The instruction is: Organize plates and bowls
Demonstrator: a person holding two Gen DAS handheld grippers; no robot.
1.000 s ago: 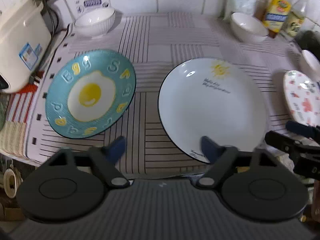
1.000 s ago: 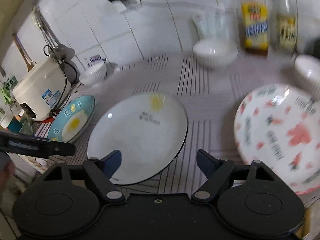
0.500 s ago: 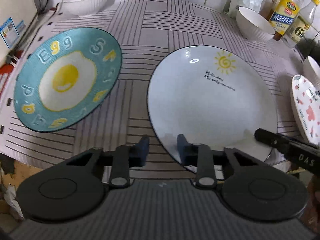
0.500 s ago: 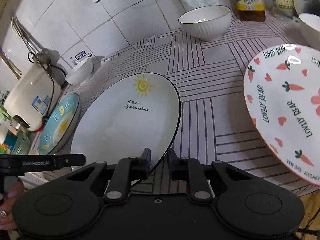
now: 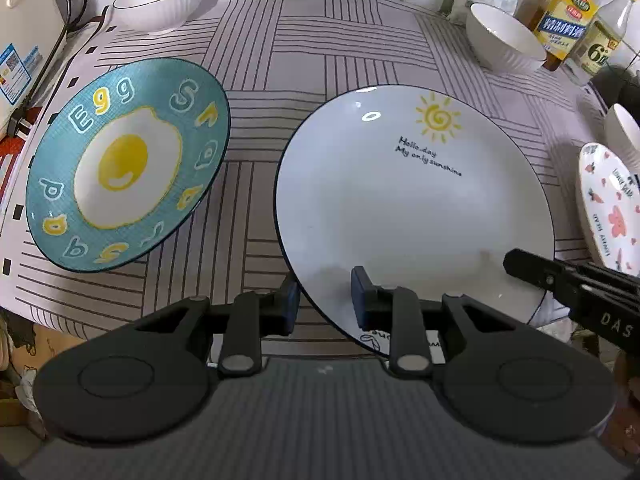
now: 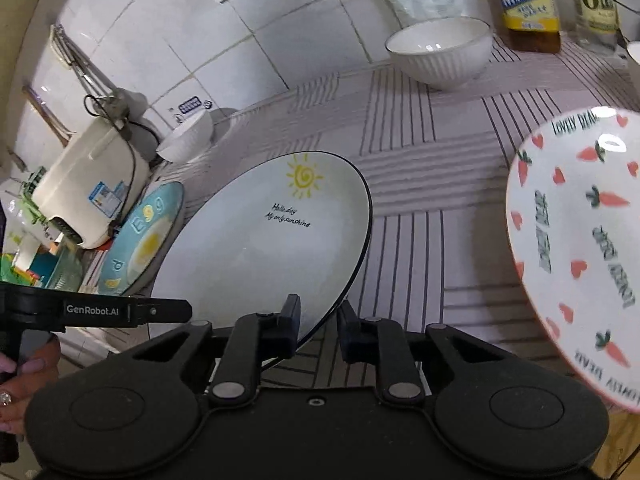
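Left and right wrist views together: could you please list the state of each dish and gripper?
sunshine plate: near rim between both grippers' fingers, empty
left gripper: straddling its rim, not fully shut
right gripper: same, at another spot
egg plate: empty, ungripped
carrot plate: empty, ungripped
white bowls: upright, empty
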